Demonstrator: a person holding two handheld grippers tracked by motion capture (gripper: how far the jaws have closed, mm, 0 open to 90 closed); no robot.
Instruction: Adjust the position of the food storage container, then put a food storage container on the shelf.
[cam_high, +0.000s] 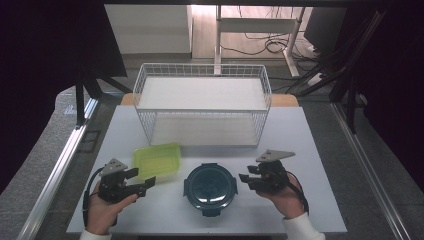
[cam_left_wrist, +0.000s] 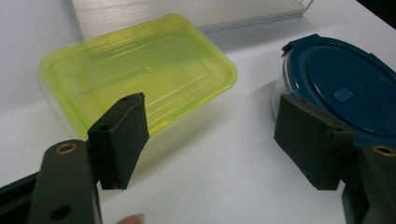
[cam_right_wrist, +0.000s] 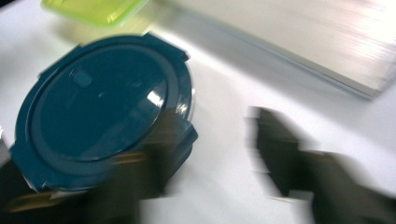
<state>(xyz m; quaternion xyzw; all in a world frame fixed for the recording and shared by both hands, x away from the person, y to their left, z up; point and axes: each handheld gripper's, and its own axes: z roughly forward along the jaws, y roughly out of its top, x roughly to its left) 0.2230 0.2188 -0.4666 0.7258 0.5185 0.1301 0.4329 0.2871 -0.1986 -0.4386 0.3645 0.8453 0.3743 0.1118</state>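
White desk (cam_high: 310, 150) carries a round dark-blue lidded container (cam_high: 210, 184) and translucent green rectangular box (cam_high: 157, 159); left hand-held gripper (cam_high: 143, 181) and right hand-held gripper (cam_high: 245, 178) both spread, empty.

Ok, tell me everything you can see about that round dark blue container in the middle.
The round container has a dark teal-blue lid with four latch tabs around its rim, closed over what looks like a clear base. The glossy lid carries a small raised square. It sits flat on the white table, near the front edge, right of the green rectangular box. Nothing touches it in the high view.
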